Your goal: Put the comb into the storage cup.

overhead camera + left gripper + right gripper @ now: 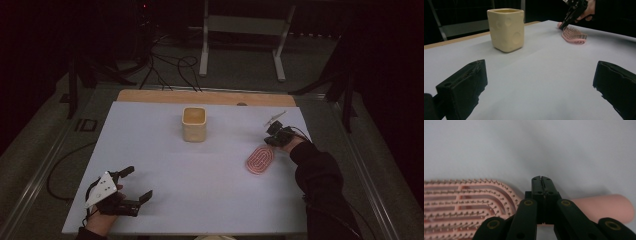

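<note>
The table [165, 165] carries a cream cup [194, 124] toward twelve o'clock; the pink hairbrush [260, 160] lies flat at three o'clock, unlifted; the right tool [541, 178], pressed together, sits over its handle; the left tool [134, 184] gapes idle at seven; placing likely remains.
</note>
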The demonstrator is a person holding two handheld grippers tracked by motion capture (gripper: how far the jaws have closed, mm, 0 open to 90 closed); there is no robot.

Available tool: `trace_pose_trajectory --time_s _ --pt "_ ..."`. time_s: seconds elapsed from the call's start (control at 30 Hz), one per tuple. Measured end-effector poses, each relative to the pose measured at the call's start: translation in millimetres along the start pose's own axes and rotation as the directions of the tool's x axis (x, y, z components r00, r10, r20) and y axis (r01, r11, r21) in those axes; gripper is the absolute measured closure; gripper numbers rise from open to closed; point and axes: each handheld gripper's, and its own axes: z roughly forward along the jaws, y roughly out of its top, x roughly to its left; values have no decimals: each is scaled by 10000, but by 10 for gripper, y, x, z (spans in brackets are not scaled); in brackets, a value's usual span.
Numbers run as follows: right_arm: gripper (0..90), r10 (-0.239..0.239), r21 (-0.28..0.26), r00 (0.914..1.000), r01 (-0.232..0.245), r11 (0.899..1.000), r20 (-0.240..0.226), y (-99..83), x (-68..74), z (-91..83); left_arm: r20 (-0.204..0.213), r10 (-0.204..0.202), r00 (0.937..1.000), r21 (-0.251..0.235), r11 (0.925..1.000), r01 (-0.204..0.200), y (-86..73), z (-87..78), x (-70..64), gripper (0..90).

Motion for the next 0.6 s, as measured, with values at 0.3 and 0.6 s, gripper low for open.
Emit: trace_pose_trajectory --time_s 0.3,0.6 --pt "900 190 214 9992 -197 9996 338 -135 -105 -56 -6 26 10000 23 10000 -26 -1 4 0 2" --pt "900 205 529 9991 -225 9983 384 -270 -109 -113 -10 2 10000 -4 10000 -2 0 2 0 2"
